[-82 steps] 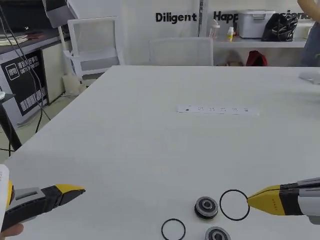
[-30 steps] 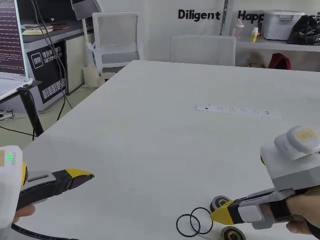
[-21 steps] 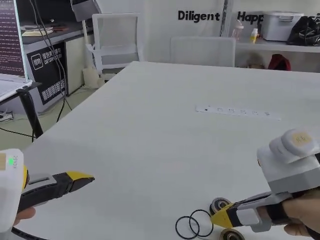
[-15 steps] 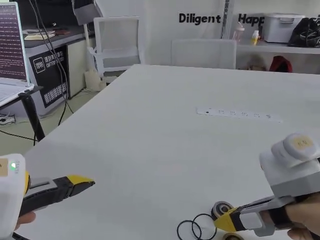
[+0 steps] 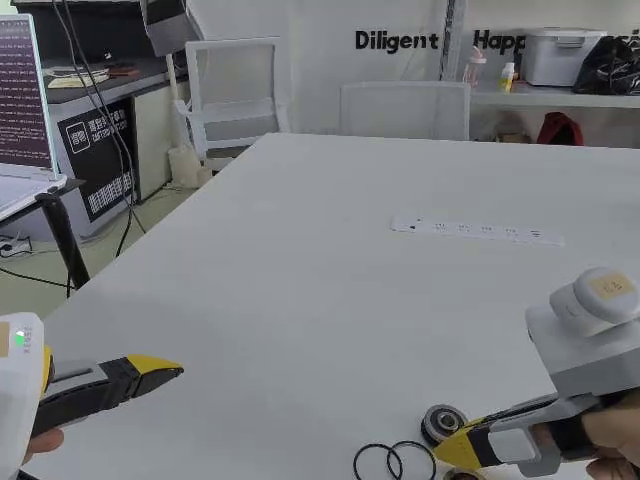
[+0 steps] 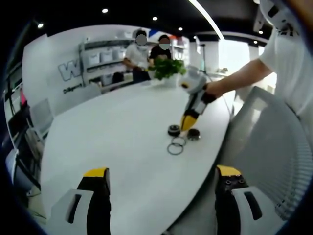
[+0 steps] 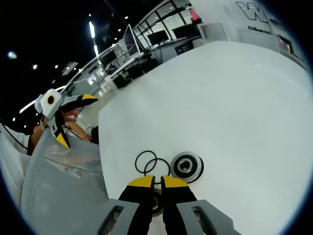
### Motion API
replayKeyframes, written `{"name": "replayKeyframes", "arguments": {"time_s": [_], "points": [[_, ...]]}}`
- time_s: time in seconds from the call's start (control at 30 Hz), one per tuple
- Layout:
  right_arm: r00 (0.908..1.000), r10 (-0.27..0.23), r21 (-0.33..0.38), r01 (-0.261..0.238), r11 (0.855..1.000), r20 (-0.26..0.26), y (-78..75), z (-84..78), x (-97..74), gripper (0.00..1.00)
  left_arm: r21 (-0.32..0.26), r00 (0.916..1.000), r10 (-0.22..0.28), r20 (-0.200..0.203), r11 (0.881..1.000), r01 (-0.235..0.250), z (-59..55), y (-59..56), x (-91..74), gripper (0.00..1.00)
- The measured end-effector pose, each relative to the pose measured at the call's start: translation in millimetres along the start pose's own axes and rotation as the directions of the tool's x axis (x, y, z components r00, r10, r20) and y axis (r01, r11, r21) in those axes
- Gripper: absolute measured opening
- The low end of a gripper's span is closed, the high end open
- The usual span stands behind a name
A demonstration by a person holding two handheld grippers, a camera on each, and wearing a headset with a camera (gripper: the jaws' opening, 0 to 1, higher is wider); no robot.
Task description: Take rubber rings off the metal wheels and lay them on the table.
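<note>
- The right tool (image 5: 452,451) has its yellow-tipped jaws drawn almost together, and nothing shows between them.
- In the right gripper view its tips (image 7: 157,181) point at the two rubber rings (image 7: 152,166), and it is unclear whether they touch.
- The left tool (image 5: 172,372) hangs low over the near left part of the desk (image 5: 330,290), well apart from the work. Its own view shows the jaws spread wide with only bare desk between them (image 6: 161,172).
- The two black rubber rings (image 5: 393,460) lie flat on the desk near its front edge. They overlap each other like links of a chain.
- One metal wheel (image 5: 441,422) sits on the desk just beside the rings, close to the right tool's tip. It has a dark outer band, and I cannot tell whether that band is a rubber ring.
- A second metal wheel (image 7: 156,202) lies under the right tool's jaws, partly hidden by them.
- From the left gripper view, the right tool (image 6: 186,125) comes down steeply between the two wheels, with the rings (image 6: 175,146) in front of it.
- A white power strip (image 5: 478,231) lies farther back on the desk.
- Two white chairs (image 5: 235,95) stand at the far end.
</note>
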State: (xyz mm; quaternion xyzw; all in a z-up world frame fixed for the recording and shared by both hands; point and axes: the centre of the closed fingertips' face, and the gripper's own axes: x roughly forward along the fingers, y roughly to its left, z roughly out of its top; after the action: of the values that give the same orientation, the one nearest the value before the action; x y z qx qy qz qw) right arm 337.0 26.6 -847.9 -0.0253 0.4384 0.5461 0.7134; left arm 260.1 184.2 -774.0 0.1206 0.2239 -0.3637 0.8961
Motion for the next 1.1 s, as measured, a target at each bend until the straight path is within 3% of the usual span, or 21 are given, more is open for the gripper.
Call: {"name": "replayKeyframes", "arguments": {"time_s": [0.6,0.73,0.9,1.1], "points": [[0.9931,0.0,-0.044,0.006,0.999,0.117,17.7,15.1,-39.2,0.06,0.005,0.9999,0.007,-0.008,1.0,-0.007,1.1,2.7,-1.6,0.9],[0.9906,-0.019,-0.062,0.028,0.998,0.135,17.1,15.5,-47.8,0.07,0.008,1.0,0.006,-0.007,1.0,-0.006,2.7,2.5,-0.9,0.9],[0.9806,-0.038,-0.074,0.053,0.996,0.192,13.1,21.4,-59.9,0.1,0.009,1.0,0.003,-0.009,1.0,-0.003,3.3,3.2,0.3,0.9],[0.973,-0.053,-0.085,0.074,0.994,0.224,3.2,23.7,-68.6,0.13,0.021,0.9999,-0.002,-0.015,1.0,0.003,6.3,5.0,2.7,0.9]]}}
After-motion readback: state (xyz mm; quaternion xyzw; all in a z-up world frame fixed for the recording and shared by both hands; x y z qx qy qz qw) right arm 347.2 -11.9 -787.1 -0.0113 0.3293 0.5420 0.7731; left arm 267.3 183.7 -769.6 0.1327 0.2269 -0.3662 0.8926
